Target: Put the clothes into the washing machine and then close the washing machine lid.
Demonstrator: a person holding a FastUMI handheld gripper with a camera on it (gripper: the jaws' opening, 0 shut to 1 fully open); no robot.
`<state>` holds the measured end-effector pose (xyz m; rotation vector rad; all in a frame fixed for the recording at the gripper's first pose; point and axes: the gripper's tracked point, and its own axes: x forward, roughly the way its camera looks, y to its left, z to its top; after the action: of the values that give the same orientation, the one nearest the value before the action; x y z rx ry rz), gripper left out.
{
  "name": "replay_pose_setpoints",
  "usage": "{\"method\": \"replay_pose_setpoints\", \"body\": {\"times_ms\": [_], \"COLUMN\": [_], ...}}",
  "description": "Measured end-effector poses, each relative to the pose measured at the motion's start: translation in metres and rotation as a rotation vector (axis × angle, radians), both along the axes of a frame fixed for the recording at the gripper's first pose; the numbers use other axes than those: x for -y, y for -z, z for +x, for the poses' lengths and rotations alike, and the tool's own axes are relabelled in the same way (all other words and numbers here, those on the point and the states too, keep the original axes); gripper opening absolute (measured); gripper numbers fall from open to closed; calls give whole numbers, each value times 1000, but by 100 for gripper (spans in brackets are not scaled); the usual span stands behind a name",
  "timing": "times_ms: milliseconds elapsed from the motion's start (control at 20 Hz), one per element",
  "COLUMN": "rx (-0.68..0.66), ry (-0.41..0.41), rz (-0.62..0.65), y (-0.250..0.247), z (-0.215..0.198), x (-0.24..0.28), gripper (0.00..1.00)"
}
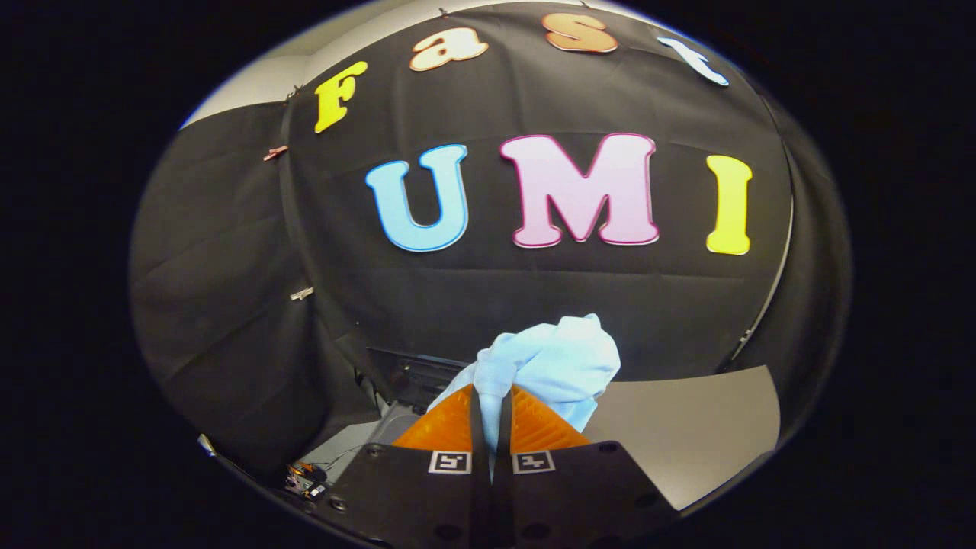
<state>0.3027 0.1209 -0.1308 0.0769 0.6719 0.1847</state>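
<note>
One pale blue garment (pixel 550 362) pinched in the claw (pixel 490 404), held up in front of the booth's black cloth wall (pixel 534 297).

Both fingers (pixel 446 423) are drawn close together with only a thin strip of the cloth showing in the narrow gap between them, so they are pressing on the fabric from either side. The rest of the garment bunches up in a soft, crumpled lump just ahead of the fingertips and spills slightly to the claw's right side. Beyond the claw and to its right lies a flat grey surface (pixel 686 435). Beyond the claw on its left, lower down, sits a dark piece of equipment (pixel 412 377) whose shape is hard to make out; whether it is the washing machine cannot be told.
</note>
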Motion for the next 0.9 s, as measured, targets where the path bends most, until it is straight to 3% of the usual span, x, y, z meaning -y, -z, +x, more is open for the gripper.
{"method": "replay_pose_setpoints", "body": {"times_ms": [450, 900], "rx": [-113, -283], "ry": [-90, -83], "rz": [18, -40], "y": [98, 222], "z": [9, 9], "x": [-100, -123], "gripper": [5, 6]}}
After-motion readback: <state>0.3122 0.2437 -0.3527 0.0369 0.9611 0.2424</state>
